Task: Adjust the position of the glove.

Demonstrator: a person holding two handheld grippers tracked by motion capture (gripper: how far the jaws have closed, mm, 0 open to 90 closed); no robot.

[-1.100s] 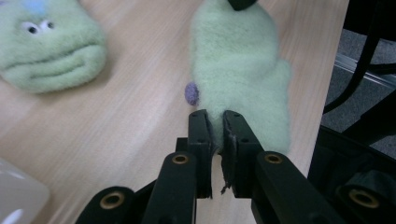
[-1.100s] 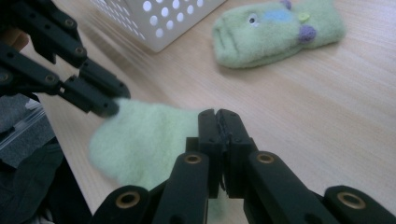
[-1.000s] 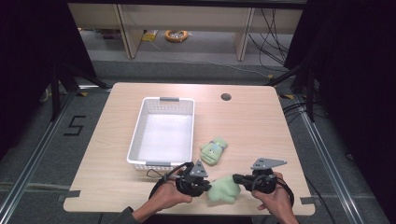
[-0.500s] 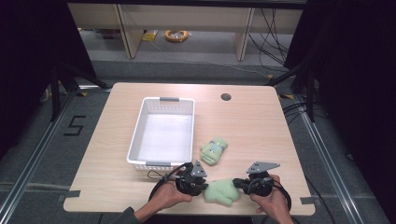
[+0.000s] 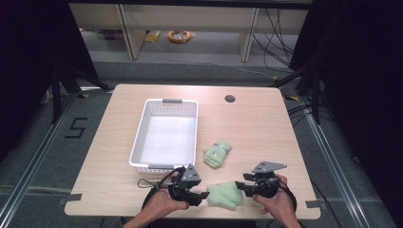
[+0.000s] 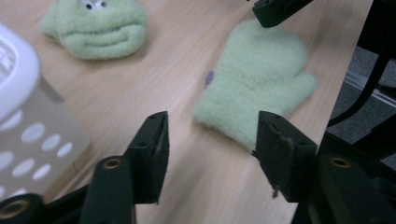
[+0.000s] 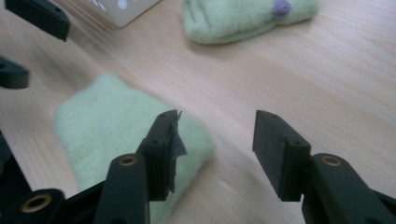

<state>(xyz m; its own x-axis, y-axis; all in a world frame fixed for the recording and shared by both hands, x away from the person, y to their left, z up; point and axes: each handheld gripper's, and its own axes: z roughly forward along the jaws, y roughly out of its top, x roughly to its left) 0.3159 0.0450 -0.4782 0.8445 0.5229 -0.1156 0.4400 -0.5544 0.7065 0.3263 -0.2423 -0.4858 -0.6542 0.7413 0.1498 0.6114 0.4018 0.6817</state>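
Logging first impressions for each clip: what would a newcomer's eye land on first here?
Probably the two green mittens: one mitten lies flat at the table's near edge between the left tool and right tool, both with jaws open and neither gripping it. The other mitten, with a face on it, sits just beyond, right of the white basket.

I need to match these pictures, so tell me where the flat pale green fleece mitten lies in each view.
High view: the flat pale green fleece mitten lies at the table's near edge, between the two grippers.
Left gripper view: upper right of centre, beyond the open jaws.
Right gripper view: lower left, partly behind the left jaw.
Shared landmark: the green frog-faced mitten beside the white perforated plastic basket.
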